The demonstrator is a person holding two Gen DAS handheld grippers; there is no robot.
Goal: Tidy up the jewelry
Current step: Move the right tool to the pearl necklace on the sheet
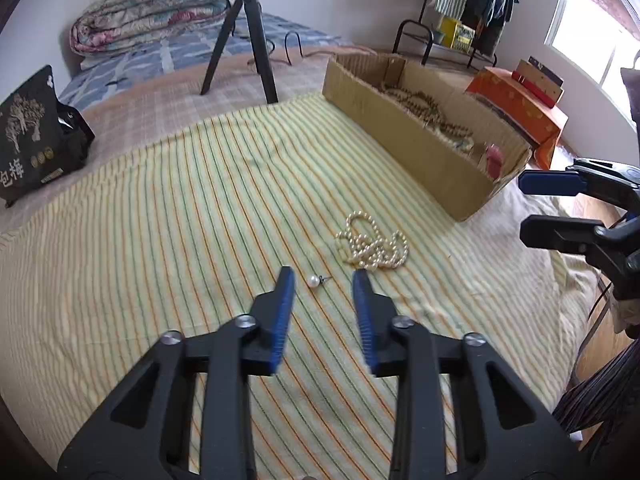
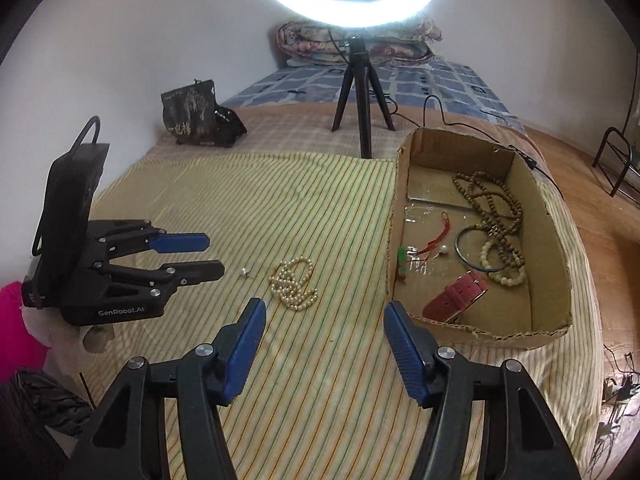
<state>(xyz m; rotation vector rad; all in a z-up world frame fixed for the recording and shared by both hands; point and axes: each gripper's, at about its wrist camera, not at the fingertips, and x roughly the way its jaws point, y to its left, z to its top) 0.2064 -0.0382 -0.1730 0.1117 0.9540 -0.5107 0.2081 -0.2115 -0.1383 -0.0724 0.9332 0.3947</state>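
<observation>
A pearl stud earring (image 1: 315, 281) lies on the striped cloth (image 1: 200, 208), between the tips of my open left gripper (image 1: 323, 278); it also shows in the right wrist view (image 2: 245, 273). A heaped pearl necklace (image 1: 373, 245) (image 2: 294, 285) lies just beyond it. A cardboard box (image 1: 404, 140) (image 2: 558, 264) holds brown prayer beads (image 2: 494, 204), a bangle (image 2: 470, 254), a pale bead bracelet (image 2: 505, 276), a red strap (image 2: 456, 298), a red cord charm (image 2: 434, 242) and a pearl earring (image 2: 443, 252). My right gripper (image 2: 324, 310) is open and empty, near the box's front corner. It shows in the left wrist view (image 1: 536, 208).
A ring light on a black tripod (image 2: 362, 92) (image 1: 244, 40) stands behind the cloth. A black bag (image 1: 36, 136) (image 2: 196, 116) sits at the far left. A folded quilt (image 1: 156, 4) lies at the head of the bed. An orange box (image 1: 524, 108) and clothes rack (image 1: 476, 0) stand right.
</observation>
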